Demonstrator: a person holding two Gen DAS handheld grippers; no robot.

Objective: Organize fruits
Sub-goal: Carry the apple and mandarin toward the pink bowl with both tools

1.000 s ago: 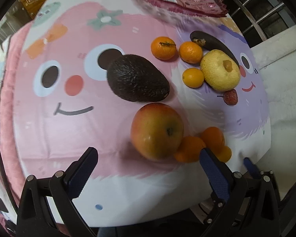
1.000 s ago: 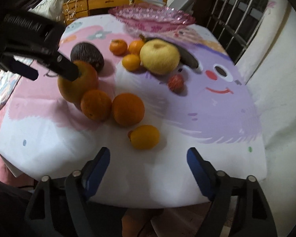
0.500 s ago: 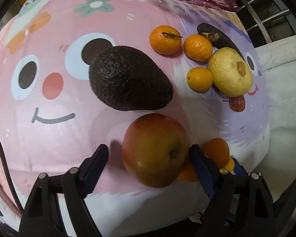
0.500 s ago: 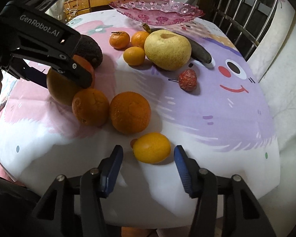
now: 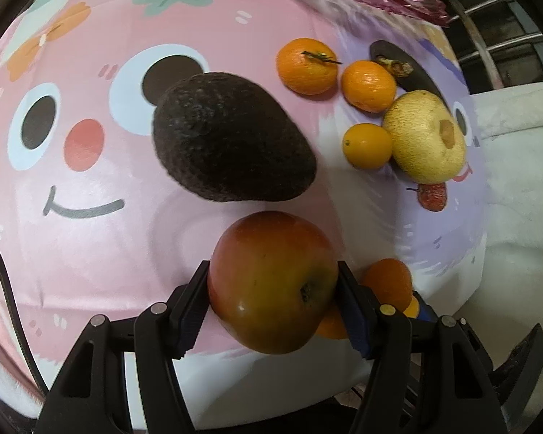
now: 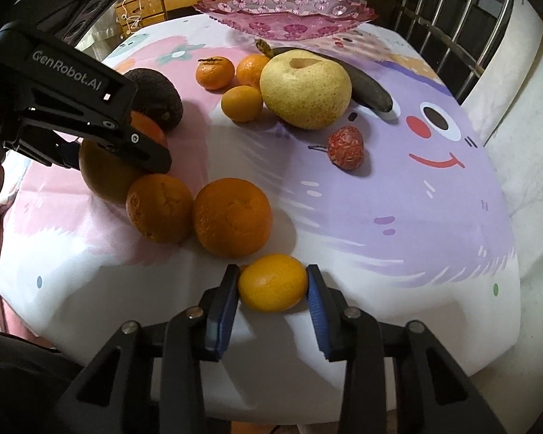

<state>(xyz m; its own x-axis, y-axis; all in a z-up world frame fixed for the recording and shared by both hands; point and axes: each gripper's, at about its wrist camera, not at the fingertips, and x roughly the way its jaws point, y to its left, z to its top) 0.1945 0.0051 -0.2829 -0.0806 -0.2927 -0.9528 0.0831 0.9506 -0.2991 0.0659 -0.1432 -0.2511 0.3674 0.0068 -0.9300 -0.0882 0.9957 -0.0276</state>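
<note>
Pressing against both flanks of a red-and-yellow apple (image 5: 273, 284), the blue-padded fingers (image 5: 190, 313) of the left gripper (image 5: 273, 305) are seen closed on it near the front edge of the counter (image 5: 90, 246), which is covered by a pink and purple cartoon cloth. Whether the apple is lifted off the cloth cannot be told. Just beyond it a dark avocado (image 5: 228, 137) is laid across the way to the far side. To the apple's right two oranges (image 6: 231, 217) are set touching each other, the nearer one (image 6: 159, 208) pushed up against the apple.

A small yellow-orange citrus (image 6: 271, 282) is gripped by the right gripper (image 6: 273, 298), whose fingers (image 6: 316, 313) are narrowed to the fruit's width, both pads in contact; the fruit sits low at the counter's near edge, just in front of the larger orange.

Farther back a cluster is found: a stemmed tangerine (image 6: 214, 72), a second tangerine (image 6: 253, 68), a small round citrus (image 6: 241, 103), and a large yellow pear (image 6: 306, 88) touching it. A blackened banana (image 6: 365, 85) is lodged behind the pear. A wrinkled red fruit (image 6: 345, 143) lies apart, right of the pear. At the counter's far end a pink glass dish (image 6: 286, 14) is placed, with metal railing (image 6: 452, 18) to the right.
</note>
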